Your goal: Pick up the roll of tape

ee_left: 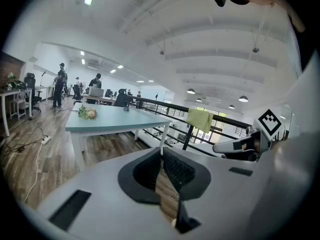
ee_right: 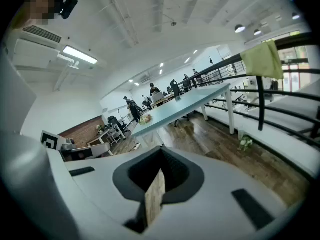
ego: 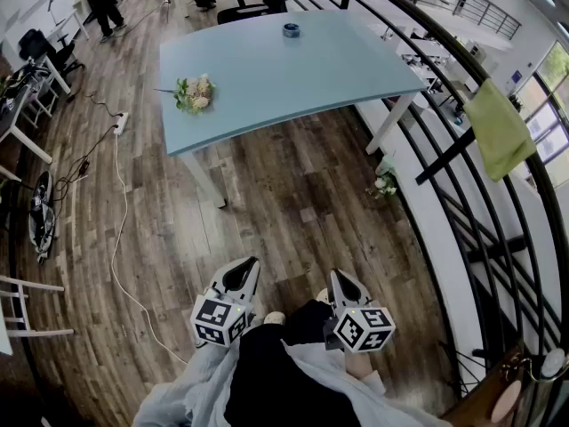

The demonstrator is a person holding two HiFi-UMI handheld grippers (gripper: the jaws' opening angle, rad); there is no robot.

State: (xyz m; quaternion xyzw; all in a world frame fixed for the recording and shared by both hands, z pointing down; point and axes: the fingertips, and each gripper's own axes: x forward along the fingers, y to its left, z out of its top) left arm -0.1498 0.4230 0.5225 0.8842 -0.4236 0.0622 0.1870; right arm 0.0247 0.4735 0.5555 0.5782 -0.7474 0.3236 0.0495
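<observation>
The roll of tape (ego: 291, 30), a small dark blue ring, lies near the far edge of the pale blue table (ego: 267, 87). In the left gripper view the roll of tape (ee_left: 126, 108) is a tiny dark spot on the tabletop. Both grippers are low, close to the person's body and well short of the table. My left gripper (ego: 242, 276) (ee_left: 161, 151) is shut with nothing in it. To its right, my right gripper (ego: 345, 285) (ee_right: 161, 171) has its jaws together and is also empty. Each points slightly downward toward the table.
A small bunch of flowers (ego: 194, 93) lies at the table's left side. Wood floor (ego: 284, 203) separates me from the table. A black railing (ego: 462, 149) with a green cloth (ego: 498, 127) runs along the right. A white cable (ego: 120, 229) trails on the left, and people stand at far desks.
</observation>
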